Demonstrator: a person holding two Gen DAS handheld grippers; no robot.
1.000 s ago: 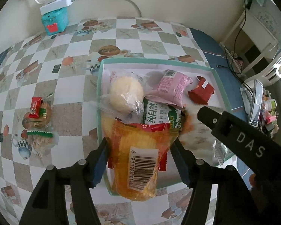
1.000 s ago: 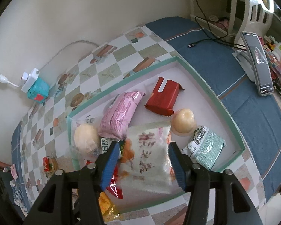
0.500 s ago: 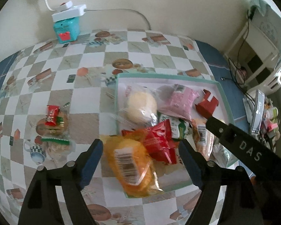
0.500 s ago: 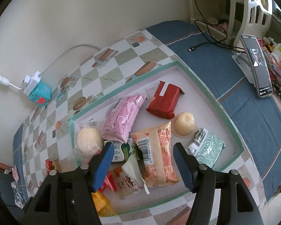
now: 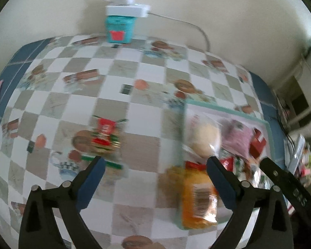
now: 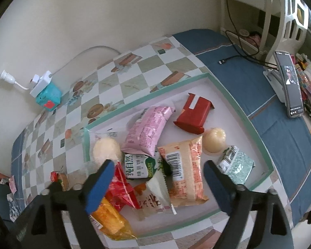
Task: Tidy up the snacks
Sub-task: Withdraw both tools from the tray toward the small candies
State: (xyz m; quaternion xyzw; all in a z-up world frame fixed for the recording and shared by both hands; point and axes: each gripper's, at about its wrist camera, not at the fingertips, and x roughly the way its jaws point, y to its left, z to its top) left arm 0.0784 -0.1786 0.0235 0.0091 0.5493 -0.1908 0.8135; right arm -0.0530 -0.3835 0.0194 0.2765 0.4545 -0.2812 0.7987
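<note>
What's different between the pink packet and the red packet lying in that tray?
The pink packet is a puffy pillow bag with crimped ends; the red packet is flatter and boxier, with folded ends. The pink packet is covered in small print; the red packet is plain apart from white bands on top. The pink packet overlaps a green and white packet; the red packet touches no other snack. Both lie flat in the green-rimmed tray.

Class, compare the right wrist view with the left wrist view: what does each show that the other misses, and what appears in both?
Only the right wrist view shows the green packet, the bare round bun and the phone on its stand. Only the left wrist view shows the left gripper, open and empty, clearly. Both show the tray, the pink packet, the orange bag, the teal box by the wall and the small red snack outside the tray.
</note>
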